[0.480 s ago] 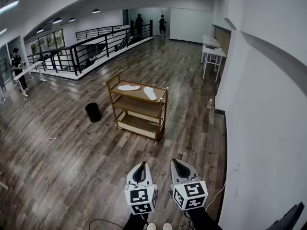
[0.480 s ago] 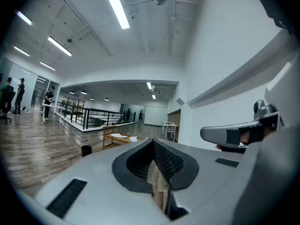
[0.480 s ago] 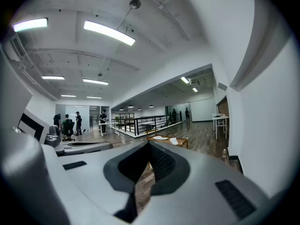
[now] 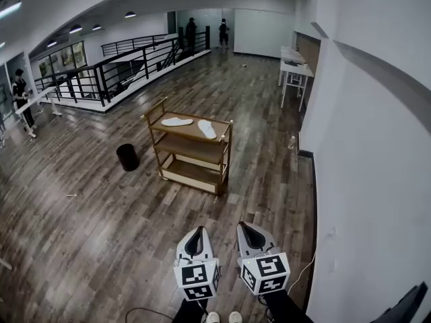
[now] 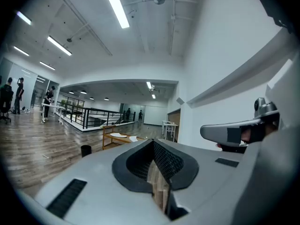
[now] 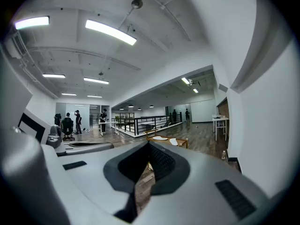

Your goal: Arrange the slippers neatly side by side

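Two white slippers lie apart on the top shelf of a wooden cart [image 4: 227, 159] in the middle of the room: one slipper [image 4: 177, 121] lies crosswise at the left, the other slipper [image 4: 207, 129] points away at the right. In both gripper views the cart [image 5: 114, 138] [image 6: 182, 143] is small and far off. My left gripper [image 4: 196, 233] and right gripper [image 4: 246, 227] are side by side at the bottom of the head view, well short of the cart. Both are shut with nothing in them and point roughly level toward it.
A black bin [image 4: 127, 157] stands on the wood floor left of the cart. A white wall [image 4: 367, 180] runs close along my right, with a bottle [image 4: 292, 142] at its foot and white tables [image 4: 294, 69] farther back. A black railing [image 4: 101, 79] and people are far left.
The cart sits slightly higher and further left in the head view. Both grippers stay in the same place, still shut.
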Demonstrator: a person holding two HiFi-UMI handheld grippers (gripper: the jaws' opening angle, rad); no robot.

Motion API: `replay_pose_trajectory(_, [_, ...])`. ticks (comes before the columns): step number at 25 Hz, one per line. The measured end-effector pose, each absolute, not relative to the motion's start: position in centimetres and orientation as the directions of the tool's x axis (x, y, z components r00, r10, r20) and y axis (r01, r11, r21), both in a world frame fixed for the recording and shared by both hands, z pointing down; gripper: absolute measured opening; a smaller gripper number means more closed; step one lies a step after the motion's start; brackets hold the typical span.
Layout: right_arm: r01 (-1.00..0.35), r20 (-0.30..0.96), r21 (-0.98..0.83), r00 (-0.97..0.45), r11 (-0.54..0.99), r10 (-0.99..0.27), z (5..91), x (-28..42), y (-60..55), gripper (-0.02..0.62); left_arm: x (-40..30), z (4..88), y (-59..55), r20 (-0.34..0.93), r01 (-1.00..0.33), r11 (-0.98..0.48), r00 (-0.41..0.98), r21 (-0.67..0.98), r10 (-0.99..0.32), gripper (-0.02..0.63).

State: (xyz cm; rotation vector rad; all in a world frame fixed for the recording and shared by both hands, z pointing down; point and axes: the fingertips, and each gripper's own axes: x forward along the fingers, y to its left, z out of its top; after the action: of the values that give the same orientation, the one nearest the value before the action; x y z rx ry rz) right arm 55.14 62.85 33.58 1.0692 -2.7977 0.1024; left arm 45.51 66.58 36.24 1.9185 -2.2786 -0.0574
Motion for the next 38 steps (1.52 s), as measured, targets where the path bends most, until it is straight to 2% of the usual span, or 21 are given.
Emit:
replay_pose_trajectory(8, [-0.655,0.159,-0.015,-0.747,0.755,-0.645,33.7,54.5,62.3,-0.003,45.1,36.4,66.2,0.105,-0.972,0.192,-0.178,0.135,-0.978,0.000])
replay_pose_trajectory(15, [-0.693,0.149,-0.043,-0.716,0.719,-0.682,33.5,54.9,62.6,-0.003,44.6,36.6,67.0,0.113,-0.975,0.175,-0.159,0.139,-0.981,0.000])
replay_pose_trajectory(27, [-0.711,0.153,-0.008,-0.696,0.703,-0.702,34.5,51.8,62.1,-0.003,40.4,38.5,67.9,0.133,-0.969,0.201,-0.182,0.146,-0.974,0.000])
replay_pose_trajectory(38, [-0.709,0.204,-0.055,-0.697,0.703,-0.688,37.3,49.0,53.8,-0.003,36.6,40.7,61.4,0.172,-0.958,0.244,-0.218,0.149,-0.961,0.000])
